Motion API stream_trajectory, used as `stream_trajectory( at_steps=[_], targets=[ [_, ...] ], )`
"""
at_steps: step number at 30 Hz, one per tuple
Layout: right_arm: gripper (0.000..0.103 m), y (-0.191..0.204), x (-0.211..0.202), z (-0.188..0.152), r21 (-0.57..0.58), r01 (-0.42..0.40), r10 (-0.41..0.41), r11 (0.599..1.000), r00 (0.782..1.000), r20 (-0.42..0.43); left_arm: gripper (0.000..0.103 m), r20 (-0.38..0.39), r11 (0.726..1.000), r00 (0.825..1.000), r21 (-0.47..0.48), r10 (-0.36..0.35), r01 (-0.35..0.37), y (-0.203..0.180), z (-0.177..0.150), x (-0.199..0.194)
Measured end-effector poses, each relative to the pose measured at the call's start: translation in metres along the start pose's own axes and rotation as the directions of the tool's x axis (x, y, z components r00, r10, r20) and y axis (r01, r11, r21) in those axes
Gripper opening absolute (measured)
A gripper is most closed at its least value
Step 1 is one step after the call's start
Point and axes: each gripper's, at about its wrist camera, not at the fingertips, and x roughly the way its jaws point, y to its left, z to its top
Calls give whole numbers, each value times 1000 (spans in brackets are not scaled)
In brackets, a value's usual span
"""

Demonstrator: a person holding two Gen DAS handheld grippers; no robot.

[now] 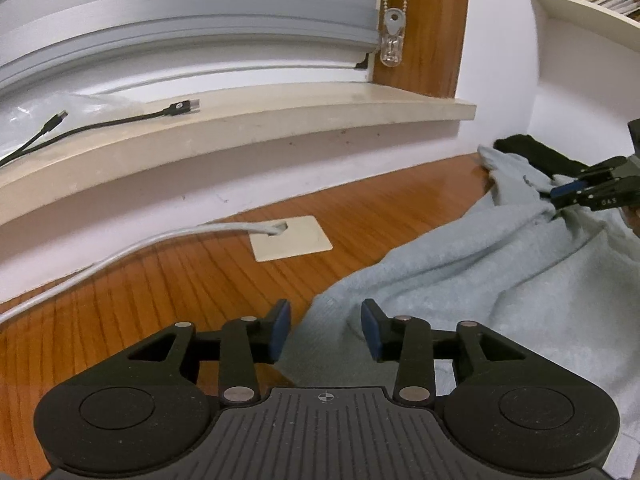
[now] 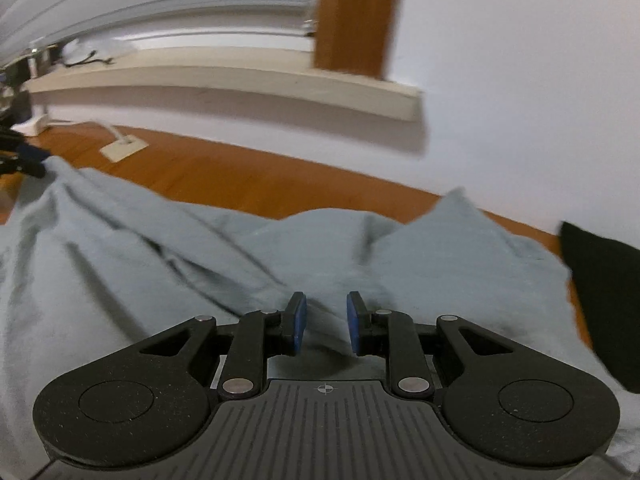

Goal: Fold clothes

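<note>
A light blue-grey garment [image 1: 480, 280] lies rumpled on the wooden surface [image 1: 180, 280]. In the left wrist view my left gripper [image 1: 326, 328] is open, and the garment's near-left corner lies under the gap between its blue pads. My right gripper [image 1: 556, 196] reaches in from the right edge onto a bunched fold at the far end. The right wrist view, blurred, shows the right gripper [image 2: 326, 320] with its pads a little apart. Under them lies the garment [image 2: 160, 260], which they do not visibly press. My left gripper [image 2: 28, 160] shows at that view's left edge.
A black cloth [image 1: 532, 152] [image 2: 600, 300] lies beyond the garment by the white wall. A white floor plate [image 1: 290, 238] with a grey cable [image 1: 120, 256] sits left of the garment. A window sill [image 1: 240, 128] with black cables runs along the back.
</note>
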Motion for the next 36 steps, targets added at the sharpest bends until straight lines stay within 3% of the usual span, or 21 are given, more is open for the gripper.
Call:
stream_trajectory(
  at_steps=[2,7,9,11,13,15,16,17,19,21,23,25,29,30,32,34,36],
  targets=[
    [24,2,-2,1,-20,-36,36,999,999,12,50,-4,1000,1000,-5,5,-5,4,-2,0],
    [31,4,-4,0,-31,-54,54,998,999,0,50,-12,1000,1000,-28,-3,3,11,-3,6],
    [31,3,-2,-2,-39,-50,50,998,999,-15,44,-16,1000,1000,-23,-15,14,10,-3,8],
    [30,2,4,-5,-43,-41,39,998,998,-41,29,-8,1000,1000,-18,-9,9,8,-3,9],
    [29,2,10,-7,-46,-27,24,999,998,-65,26,-7,1000,1000,-18,-14,14,7,-3,11],
    [23,2,12,-7,-45,-20,17,999,998,-57,26,-16,1000,1000,-13,-16,16,5,-3,14],
    [11,3,11,-6,-48,-4,2,999,999,-45,26,-22,1000,1000,-9,-18,18,4,-3,16],
    [6,3,9,-5,-51,13,-14,999,999,-33,26,-26,1000,999,-7,-22,21,4,-4,17],
    [3,3,5,-2,-56,48,-48,997,999,-1,26,-29,1000,999,-5,-25,25,3,-3,18],
    [2,3,-4,3,-64,95,-92,993,994,51,32,-31,1000,999,-3,-21,21,2,-1,20],
    [2,4,-15,10,-73,155,-146,985,982,117,46,-29,1000,999,9,-16,16,-1,2,21],
    [2,5,-24,18,-86,218,-200,972,964,177,54,-35,1000,999,14,-26,26,-4,4,26],
    [2,6,-25,24,-119,265,-239,957,951,194,55,-50,998,997,1,-63,63,-7,6,36],
    [2,5,-22,23,-129,268,-242,955,953,184,54,-48,997,996,-2,-74,74,-8,6,37],
    [2,4,-16,20,-145,275,-250,951,954,168,31,-44,995,994,-6,-102,102,-10,6,37],
    [2,4,-23,22,-138,289,-260,947,946,195,17,-40,996,995,12,-87,88,-15,7,35],
    [2,4,-31,25,-129,303,-270,944,936,223,15,-27,998,999,43,-35,36,-23,9,30]
  ],
)
